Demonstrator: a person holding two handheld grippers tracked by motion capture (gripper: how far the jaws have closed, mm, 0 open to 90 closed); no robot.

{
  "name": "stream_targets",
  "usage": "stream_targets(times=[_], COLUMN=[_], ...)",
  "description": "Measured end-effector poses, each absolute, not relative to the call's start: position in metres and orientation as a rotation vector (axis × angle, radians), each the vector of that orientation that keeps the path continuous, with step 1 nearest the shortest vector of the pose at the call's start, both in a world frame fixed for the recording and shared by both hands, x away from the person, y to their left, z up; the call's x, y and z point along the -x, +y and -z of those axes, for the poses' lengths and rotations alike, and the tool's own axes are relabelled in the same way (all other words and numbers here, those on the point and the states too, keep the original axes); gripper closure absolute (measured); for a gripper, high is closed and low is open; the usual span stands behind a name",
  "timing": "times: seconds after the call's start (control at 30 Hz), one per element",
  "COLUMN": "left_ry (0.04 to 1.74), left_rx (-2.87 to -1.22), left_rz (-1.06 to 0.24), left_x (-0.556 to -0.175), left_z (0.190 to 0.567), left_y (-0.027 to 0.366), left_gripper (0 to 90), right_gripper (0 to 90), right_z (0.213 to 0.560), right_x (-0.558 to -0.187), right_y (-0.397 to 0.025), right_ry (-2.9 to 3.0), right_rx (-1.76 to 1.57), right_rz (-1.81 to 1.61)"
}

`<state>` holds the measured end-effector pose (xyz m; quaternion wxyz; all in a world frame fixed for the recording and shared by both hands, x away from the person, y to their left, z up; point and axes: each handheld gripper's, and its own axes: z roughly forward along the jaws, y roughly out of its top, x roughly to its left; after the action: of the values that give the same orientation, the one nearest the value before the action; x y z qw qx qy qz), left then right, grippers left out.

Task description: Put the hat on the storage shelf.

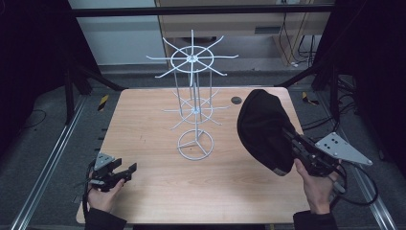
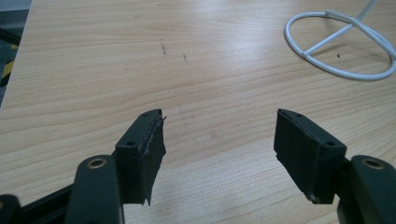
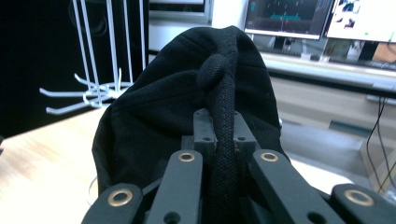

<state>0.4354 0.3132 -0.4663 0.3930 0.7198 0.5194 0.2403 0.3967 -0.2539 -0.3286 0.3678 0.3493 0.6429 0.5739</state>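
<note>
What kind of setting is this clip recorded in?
Probably a lab recording rig: a wooden table inside a dark metal frame, monitors and loose cables behind it, and a white wire rack as prop.

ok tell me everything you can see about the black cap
The black cap is soft woven fabric with a round button on its crown. It is held up off the wooden table, crown towards the white wire rack, which it does not touch. The right gripper is shut on a fold of its cloth, so the crown is pinched and creased. A paler edge shows at its lower end, near the gripper.
</note>
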Motion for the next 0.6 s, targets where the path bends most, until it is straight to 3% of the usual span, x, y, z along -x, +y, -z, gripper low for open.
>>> stream_targets(times=[0.6], left_ry=[1.324], left_rx=[-1.842], left_rz=[-0.611], left_x=[-0.437], left_z=[0.469], left_y=[0.313], left_gripper=[32.9], right_gripper=[85.5], right_z=[0.29], right_x=[-0.386], right_y=[-0.242], right_ry=[1.471], right_rx=[-0.739], right_rz=[-1.617])
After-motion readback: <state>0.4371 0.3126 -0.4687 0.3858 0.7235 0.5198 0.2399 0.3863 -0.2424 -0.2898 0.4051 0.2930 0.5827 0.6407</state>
